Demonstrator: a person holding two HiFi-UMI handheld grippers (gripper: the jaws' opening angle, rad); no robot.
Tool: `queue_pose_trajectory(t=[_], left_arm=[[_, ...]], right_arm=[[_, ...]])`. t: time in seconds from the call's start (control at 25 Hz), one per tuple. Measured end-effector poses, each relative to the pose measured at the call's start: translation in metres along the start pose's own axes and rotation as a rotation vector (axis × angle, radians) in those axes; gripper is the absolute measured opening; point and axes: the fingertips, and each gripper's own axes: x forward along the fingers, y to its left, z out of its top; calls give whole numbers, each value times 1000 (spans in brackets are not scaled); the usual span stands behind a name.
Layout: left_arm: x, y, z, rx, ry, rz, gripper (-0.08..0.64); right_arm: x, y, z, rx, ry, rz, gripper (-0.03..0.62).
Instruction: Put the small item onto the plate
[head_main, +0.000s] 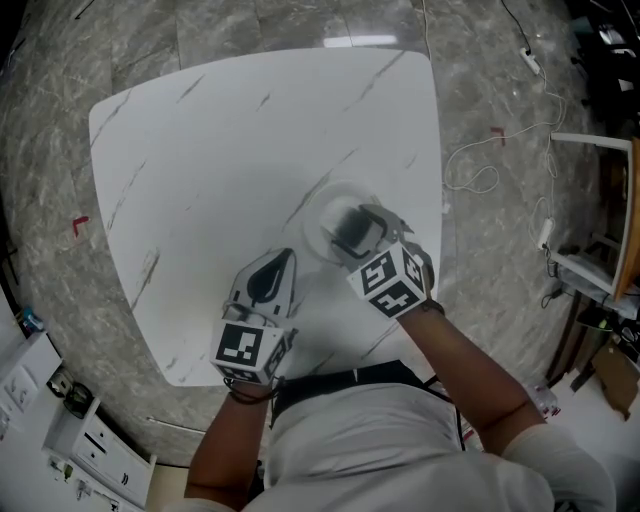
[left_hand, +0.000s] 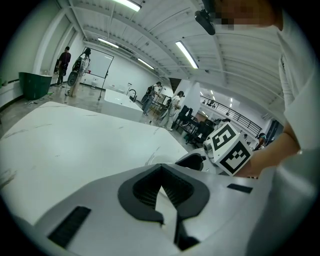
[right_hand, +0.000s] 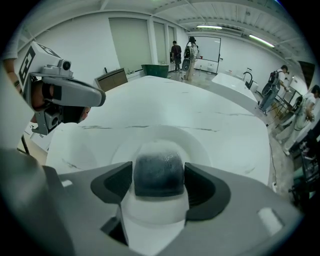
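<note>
Small item (right_hand: 159, 172): a rounded dark lump with a pale, frosted-looking crown. It is pinched at its two sides between the pads of the right gripper (right_hand: 159, 186), directly over the plate (right_hand: 202, 145). We cannot tell whether its underside touches the plate yet.

Handling, our judgement: light, since a side pinch alone carries it. It seems stiff enough to hold its shape under the pads. The rounded, smooth flanks may slip, so the hold belongs at the widest girth, as it is now, with gentle pressure.

The plate is white and shallow, on the white marbled desk (head_main: 220, 130).

The left gripper (head_main: 270, 275) sits beside the plate on the near side, jaws pressed together at the tips with nothing between them.
</note>
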Motion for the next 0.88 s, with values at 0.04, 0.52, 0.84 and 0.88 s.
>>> queue_pose_trajectory(t=[0.04,0.52,0.84,0.88], left_arm=[[0,1,1,0,-1,2,5],[-44,-34,25,50,-80,48,5],[-116,-151,50,171,-179,46,5],[-131,-171,54,185,-199,44,5]], right_arm=[[0,0,0,-3,1,1,308],[-77,5,24,-8,-185,-68,275],[-221,53,18,-57,-422,-82,146],[-248,62,18,-66,-468,-91,123]])
